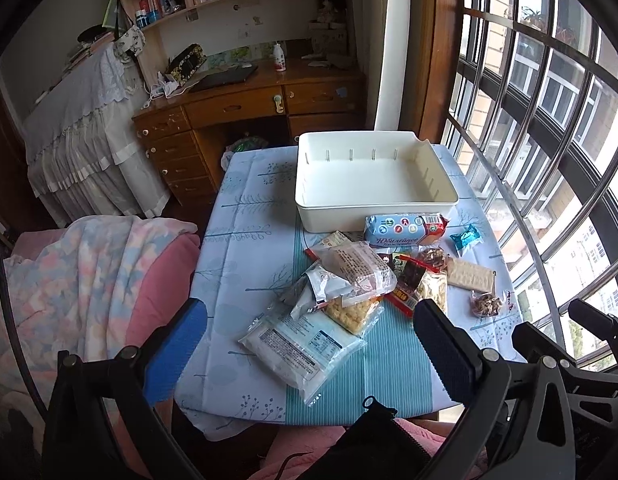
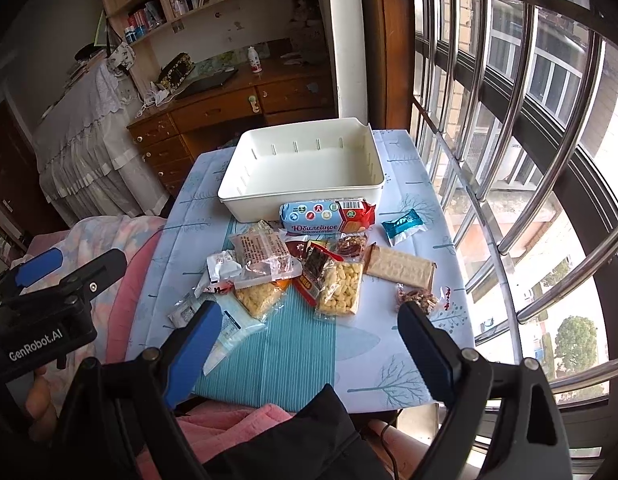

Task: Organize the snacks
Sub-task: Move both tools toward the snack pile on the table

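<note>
An empty white bin (image 1: 373, 176) (image 2: 305, 172) stands at the table's far side. Several snack packets lie in a pile in front of it: a blue-and-red biscuit pack (image 1: 405, 229) (image 2: 329, 216), a teal candy (image 1: 467, 237) (image 2: 403, 224), a cracker pack (image 1: 471, 276) (image 2: 399, 266), a large white-blue bag (image 1: 301, 344) (image 2: 229, 320) and puffed-snack bags (image 2: 341, 288). My left gripper (image 1: 309, 312) is open and empty above the near edge. My right gripper (image 2: 309, 316) is open and empty, hovering near the front of the pile.
The small table wears a blue patterned cloth (image 1: 245, 216). A barred window (image 1: 549, 160) runs along the right. A pink blanket (image 1: 89, 272) lies at the left. A wooden desk (image 1: 249, 104) and shelves stand behind.
</note>
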Available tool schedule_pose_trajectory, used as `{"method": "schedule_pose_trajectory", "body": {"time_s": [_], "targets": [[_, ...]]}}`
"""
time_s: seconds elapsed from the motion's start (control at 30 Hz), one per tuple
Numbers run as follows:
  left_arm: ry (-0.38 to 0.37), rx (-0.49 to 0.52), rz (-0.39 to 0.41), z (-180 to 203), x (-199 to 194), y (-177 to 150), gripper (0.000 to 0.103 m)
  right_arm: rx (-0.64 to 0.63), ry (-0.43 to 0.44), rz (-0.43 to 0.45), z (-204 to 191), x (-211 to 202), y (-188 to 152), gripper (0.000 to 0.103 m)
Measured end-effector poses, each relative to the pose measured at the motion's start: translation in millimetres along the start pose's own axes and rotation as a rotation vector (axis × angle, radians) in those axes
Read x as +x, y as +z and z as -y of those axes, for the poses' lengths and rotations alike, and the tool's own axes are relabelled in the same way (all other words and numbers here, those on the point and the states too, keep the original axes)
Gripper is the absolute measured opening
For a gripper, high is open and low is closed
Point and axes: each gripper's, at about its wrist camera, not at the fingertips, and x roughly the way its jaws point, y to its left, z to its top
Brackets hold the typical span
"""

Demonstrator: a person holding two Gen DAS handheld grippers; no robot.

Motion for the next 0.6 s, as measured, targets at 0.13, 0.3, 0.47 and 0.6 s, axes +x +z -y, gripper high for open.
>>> {"method": "schedule_pose_trajectory", "body": {"time_s": [0.13, 0.3, 0.47, 0.6], "targets": [[0.005, -0.004, -0.022, -0.9, 0.0, -0.3, 0.102, 0.004, 0.003, 0.002, 1.1, -0.5, -1.4, 0.091], [-0.017, -0.053, -0.075, -9.8, 12.3, -6.8, 0.102, 0.024, 0.012, 0.024, 7.1, -0.4, -2.7, 0.090], [-0.064, -0.128, -0.137, -23.9, 29.8, -15.3, 0.102, 0.040, 0.016, -0.003, 12.4, 9.4, -4.8, 0.090], [-0.079, -0.191, -0.226, -36.0, 53.4, -23.0, 0.102, 0.066, 0.020, -0.039, 17.1, 19.2, -5.7, 0.090]]}}
